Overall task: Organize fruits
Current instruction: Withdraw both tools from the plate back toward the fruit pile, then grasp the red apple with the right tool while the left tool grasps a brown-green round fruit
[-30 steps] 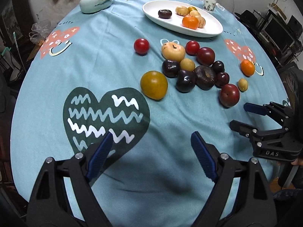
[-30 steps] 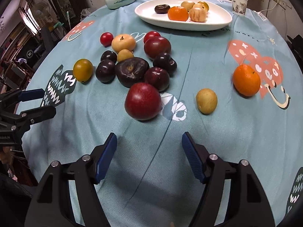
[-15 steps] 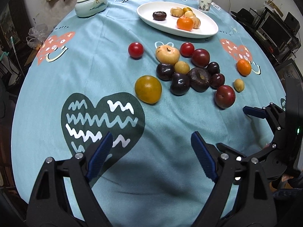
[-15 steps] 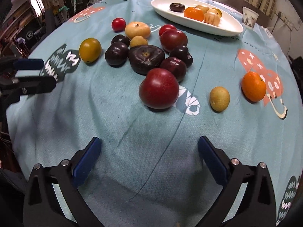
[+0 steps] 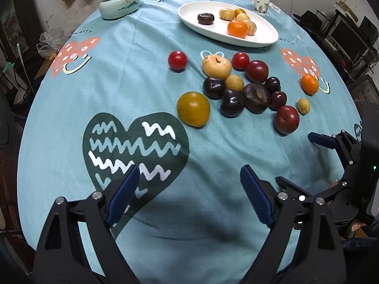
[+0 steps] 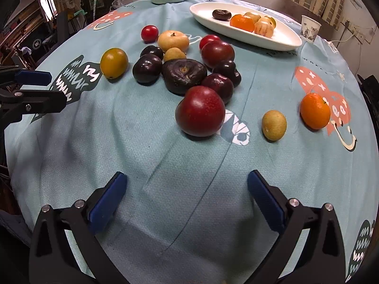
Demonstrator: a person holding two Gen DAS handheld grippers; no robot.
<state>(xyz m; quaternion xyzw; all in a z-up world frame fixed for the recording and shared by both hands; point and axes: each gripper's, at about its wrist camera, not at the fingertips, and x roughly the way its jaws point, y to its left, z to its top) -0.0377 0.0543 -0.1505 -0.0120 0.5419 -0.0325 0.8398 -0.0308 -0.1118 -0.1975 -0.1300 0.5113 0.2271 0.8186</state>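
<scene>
Both tongs, left tongs (image 5: 187, 189) and right tongs (image 6: 187, 198), are open and empty; the red plum (image 6: 200, 111) lies just ahead of the right tongs.

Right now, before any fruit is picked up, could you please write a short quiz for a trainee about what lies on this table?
1. True or false: the right tool is shut on the big red plum.
2. Which fruit lies apart on the pink heart print? A) the loose orange B) a banana C) a green apple
3. Fill in: the white oval plate already holds an orange, a dark fruit and some pale yellow ones, while most fruits lie on the ____ tablecloth.

Key: 1 false, both tools are open and empty, the left tool too; 2 A; 3 blue.
</scene>
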